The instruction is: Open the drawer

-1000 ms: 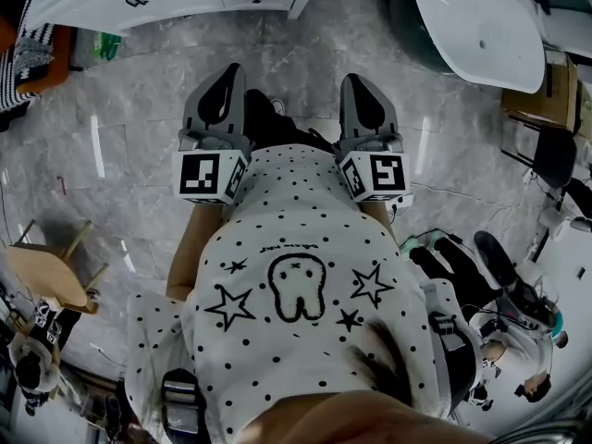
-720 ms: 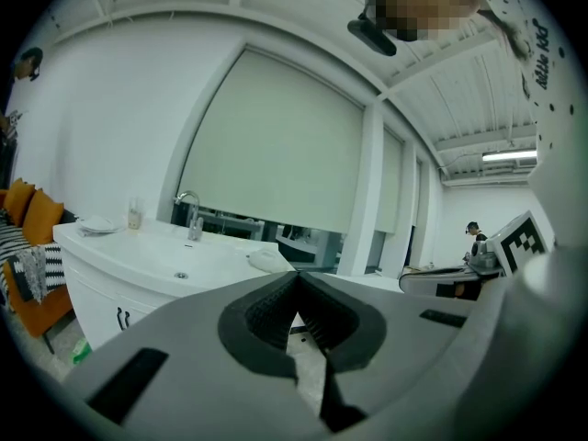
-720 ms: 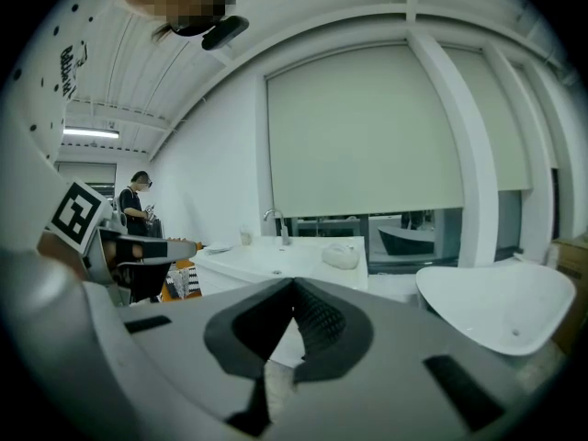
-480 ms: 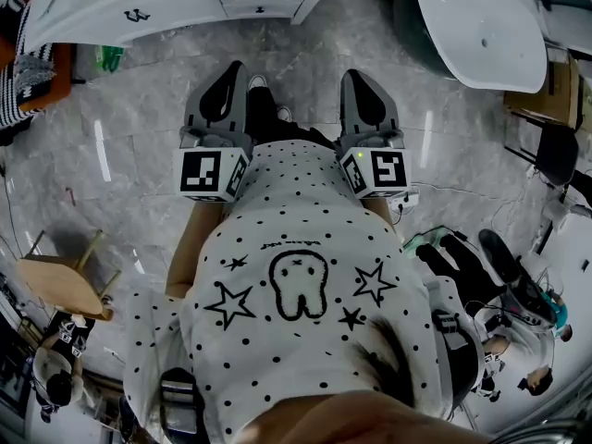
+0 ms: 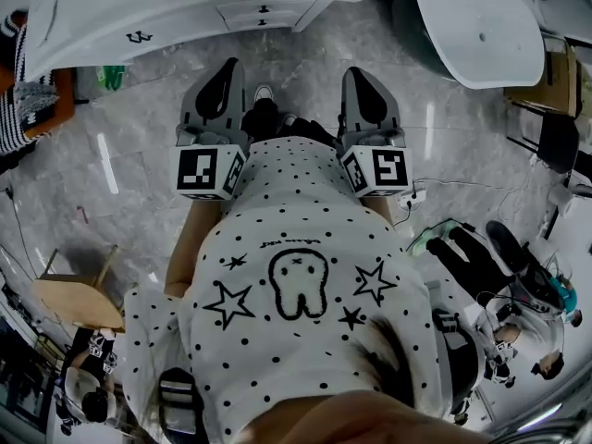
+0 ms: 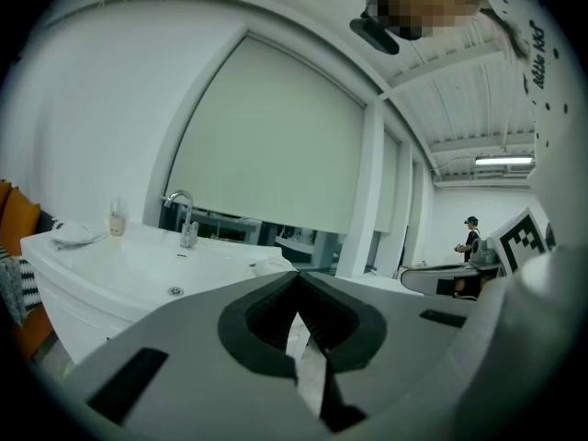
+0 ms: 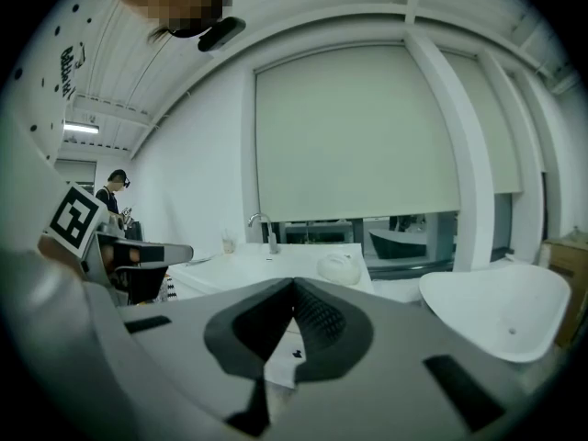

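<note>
A white vanity cabinet [image 5: 185,7] runs along the top of the head view. Its small drawers [image 5: 264,13] with dark knobs sit just right of centre, all closed. My left gripper [image 5: 228,67] and right gripper [image 5: 357,72] are held side by side at chest height, pointing at the cabinet and still apart from it over the marble floor. Both have their jaws shut with nothing between them. In the left gripper view the shut left gripper [image 6: 297,275] faces the basin top and its faucet [image 6: 185,219]. In the right gripper view the shut right gripper [image 7: 294,284] faces the same faucet [image 7: 262,229].
A white freestanding bathtub [image 5: 481,26] stands at the upper right. A wooden stool [image 5: 74,299] is at the lower left, and a green object [image 5: 111,75] lies beside the cabinet. Another person [image 5: 518,280] with equipment is at the right. Cables lie on the floor there.
The cabinet has slid further into view from the top and the stool has dropped lower in the picture, as I walk toward the vanity. Both grippers keep their pose and stay shut.
</note>
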`<control>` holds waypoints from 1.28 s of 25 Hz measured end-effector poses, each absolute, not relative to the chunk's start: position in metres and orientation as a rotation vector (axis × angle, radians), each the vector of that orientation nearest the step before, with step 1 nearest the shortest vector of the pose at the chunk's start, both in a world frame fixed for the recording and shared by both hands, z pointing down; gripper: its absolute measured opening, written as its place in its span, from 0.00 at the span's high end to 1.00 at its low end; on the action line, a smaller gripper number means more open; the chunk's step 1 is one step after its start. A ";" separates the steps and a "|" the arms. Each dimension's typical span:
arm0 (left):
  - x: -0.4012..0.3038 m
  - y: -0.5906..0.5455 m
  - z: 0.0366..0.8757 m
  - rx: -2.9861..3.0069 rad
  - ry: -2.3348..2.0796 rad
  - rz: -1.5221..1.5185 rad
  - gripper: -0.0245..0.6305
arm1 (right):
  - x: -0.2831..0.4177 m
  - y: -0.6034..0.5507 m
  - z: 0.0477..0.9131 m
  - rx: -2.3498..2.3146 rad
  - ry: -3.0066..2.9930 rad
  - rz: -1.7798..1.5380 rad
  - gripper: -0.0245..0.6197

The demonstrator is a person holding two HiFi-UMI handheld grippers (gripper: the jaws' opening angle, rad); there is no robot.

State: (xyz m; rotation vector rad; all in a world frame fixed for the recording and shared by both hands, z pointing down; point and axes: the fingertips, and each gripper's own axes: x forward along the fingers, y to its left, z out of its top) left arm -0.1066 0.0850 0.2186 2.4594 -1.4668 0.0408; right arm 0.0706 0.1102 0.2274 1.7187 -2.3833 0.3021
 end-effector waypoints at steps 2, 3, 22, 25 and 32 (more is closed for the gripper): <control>-0.110 0.085 0.219 2.457 -1.464 0.041 0.96 | 0.067 0.108 0.227 1.723 -2.381 0.303 0.94; -0.111 0.086 0.220 2.454 -1.462 0.047 0.96 | 0.065 0.107 0.228 1.723 -2.382 0.305 0.94; -0.069 0.002 0.237 2.327 -1.561 0.086 0.96 | 0.125 0.008 0.245 1.646 -2.399 0.362 0.94; -0.045 -0.028 0.236 2.305 -1.587 0.089 0.96 | 0.151 -0.025 0.247 1.623 -2.405 0.376 0.94; -0.063 -0.052 0.221 2.304 -1.710 0.063 0.96 | 0.149 -0.047 0.242 1.569 -2.455 0.335 0.94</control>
